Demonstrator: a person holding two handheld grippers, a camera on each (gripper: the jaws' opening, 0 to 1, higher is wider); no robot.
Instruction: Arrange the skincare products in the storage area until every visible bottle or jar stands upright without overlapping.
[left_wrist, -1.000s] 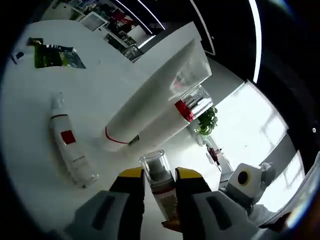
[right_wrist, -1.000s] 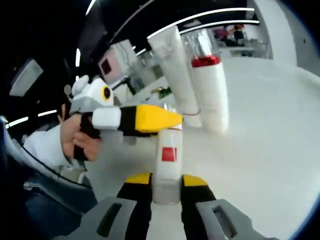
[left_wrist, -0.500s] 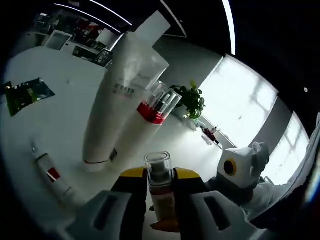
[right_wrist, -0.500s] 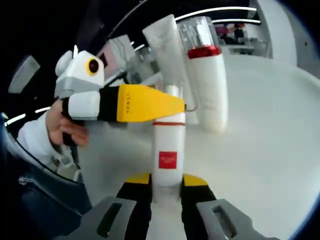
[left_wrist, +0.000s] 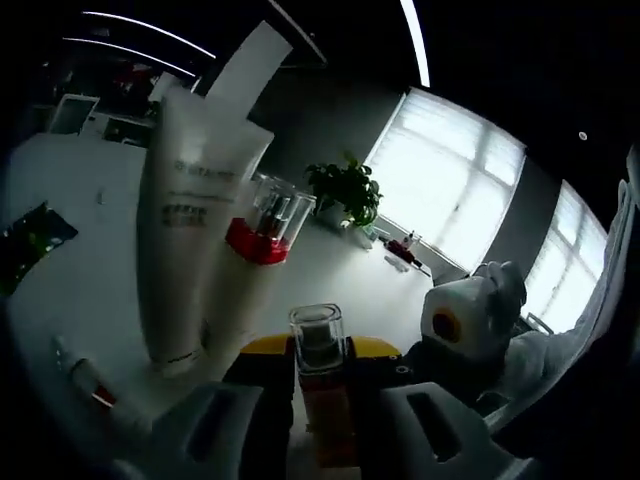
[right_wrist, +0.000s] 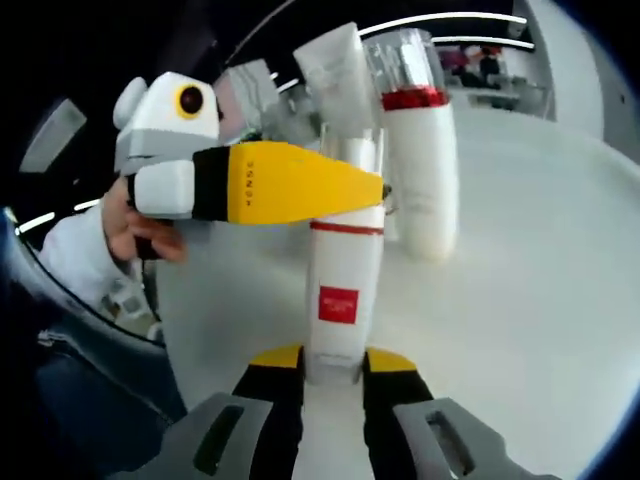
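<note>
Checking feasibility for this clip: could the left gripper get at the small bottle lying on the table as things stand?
Probably not yet. The left gripper is shut on the clear-capped bottle, so its jaws are occupied; the lying bottle rests low beside the white tube.

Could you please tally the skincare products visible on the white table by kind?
Tall white squeeze tube: 1
White bottles with red trim: 3 — red-collared clear-capped, held red-labelled one, one lying
Total: 4
</note>
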